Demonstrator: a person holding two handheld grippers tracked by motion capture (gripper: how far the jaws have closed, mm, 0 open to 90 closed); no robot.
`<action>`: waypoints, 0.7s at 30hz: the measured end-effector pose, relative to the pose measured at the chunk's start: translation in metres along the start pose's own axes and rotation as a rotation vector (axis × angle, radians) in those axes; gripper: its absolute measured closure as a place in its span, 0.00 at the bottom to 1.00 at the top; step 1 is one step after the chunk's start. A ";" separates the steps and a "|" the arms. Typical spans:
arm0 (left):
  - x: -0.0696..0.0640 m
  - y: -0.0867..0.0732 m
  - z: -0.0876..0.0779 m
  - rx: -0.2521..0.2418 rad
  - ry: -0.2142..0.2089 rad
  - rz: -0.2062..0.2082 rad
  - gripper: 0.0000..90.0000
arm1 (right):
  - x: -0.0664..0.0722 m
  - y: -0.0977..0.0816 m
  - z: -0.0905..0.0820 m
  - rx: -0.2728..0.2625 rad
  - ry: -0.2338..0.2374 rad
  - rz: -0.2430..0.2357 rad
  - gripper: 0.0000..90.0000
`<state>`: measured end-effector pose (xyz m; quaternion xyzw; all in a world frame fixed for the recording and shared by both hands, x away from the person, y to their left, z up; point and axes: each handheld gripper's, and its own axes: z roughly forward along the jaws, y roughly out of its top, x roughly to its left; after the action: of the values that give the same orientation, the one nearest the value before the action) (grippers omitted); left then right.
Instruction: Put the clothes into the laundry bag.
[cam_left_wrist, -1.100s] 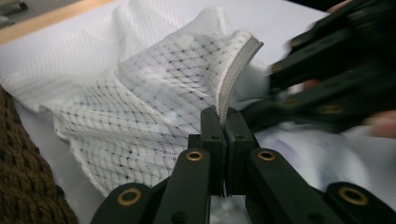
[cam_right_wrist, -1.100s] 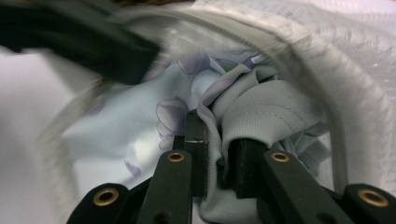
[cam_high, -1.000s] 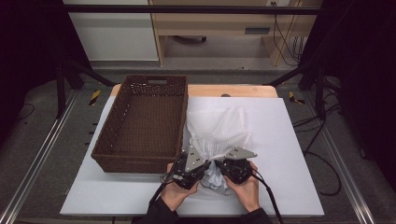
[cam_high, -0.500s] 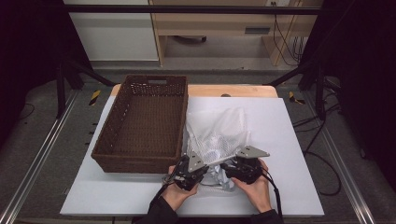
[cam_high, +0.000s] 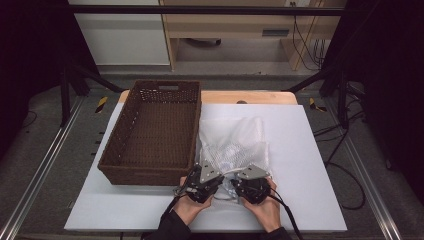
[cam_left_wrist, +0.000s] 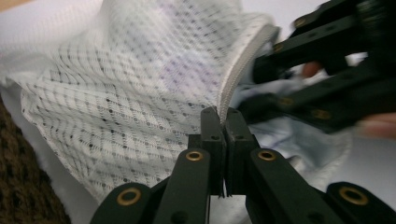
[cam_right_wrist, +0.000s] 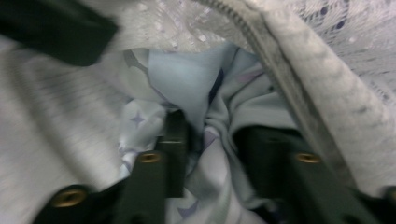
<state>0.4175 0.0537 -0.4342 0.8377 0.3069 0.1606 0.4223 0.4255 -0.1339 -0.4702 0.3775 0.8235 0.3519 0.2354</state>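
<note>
mesh bag (cam_high: 232, 145) lain at board's (cam_high: 310, 165) near edge beside basket (cam_high: 155, 135) | zip edge pinched by left gripper (cam_left_wrist: 223, 114), mouth kept open | right gripper (cam_right_wrist: 210, 135) jaws just closing, pale cloth (cam_right_wrist: 187, 79) gathered between them for pulling out

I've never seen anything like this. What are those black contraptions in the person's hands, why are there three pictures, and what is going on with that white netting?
There is no robot here: a person holds a hand-operated clamp with two black jaws in each hand. The high view looks down from above the table; the left gripper shows at its left, the right gripper beside it. The other two pictures come from small cameras riding on each clamp, looking along its jaws.

On the white table stands an empty brown woven basket, and next to it lies a white mesh laundry bag with a zip edge.

The left gripper's jaws are shut on the bag's zip edge, holding the opening up. The right gripper reaches into the opening, where a pale blue cloth with star prints is bunched between its jaws; these have just been closing, though a firm grip can't be confirmed.
</note>
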 end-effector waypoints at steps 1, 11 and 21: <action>-0.003 0.002 -0.003 -0.008 0.003 0.012 0.98 | -0.001 0.001 0.002 -0.004 -0.004 0.012 0.79; -0.009 0.007 -0.012 -0.023 -0.023 0.044 0.98 | -0.026 0.016 0.026 -0.087 -0.203 0.179 0.86; 0.000 -0.004 0.008 0.024 -0.023 0.008 0.98 | -0.033 0.007 0.001 -0.107 -0.050 0.150 0.34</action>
<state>0.4195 0.0507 -0.4423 0.8457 0.3004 0.1489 0.4152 0.4495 -0.1565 -0.4621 0.4339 0.7668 0.4024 0.2487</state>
